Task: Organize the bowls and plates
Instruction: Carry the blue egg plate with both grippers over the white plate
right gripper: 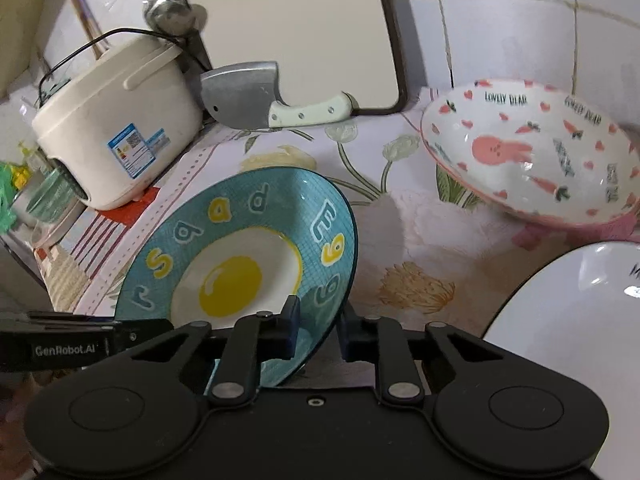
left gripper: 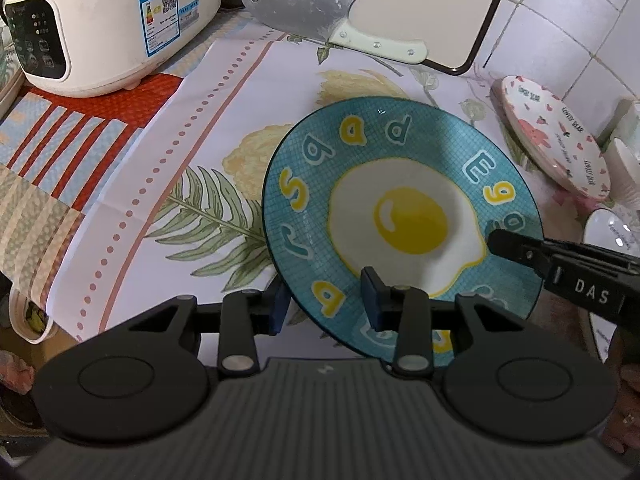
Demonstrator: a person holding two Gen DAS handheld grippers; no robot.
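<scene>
The blue egg plate (left gripper: pixel 400 216), tilted above the flowered tablecloth (left gripper: pixel 224 128) near the counter's front edge, is clamped at its near rim by the left gripper (left gripper: pixel 326 300) and at its right rim by the right gripper (right gripper: pixel 318 326). Glazed, rigid ceramic is judged slippery, breakable and moderately heavy; the thin rim is the best hold. A pink rabbit bowl (right gripper: pixel 528 156) leans nearby.
</scene>
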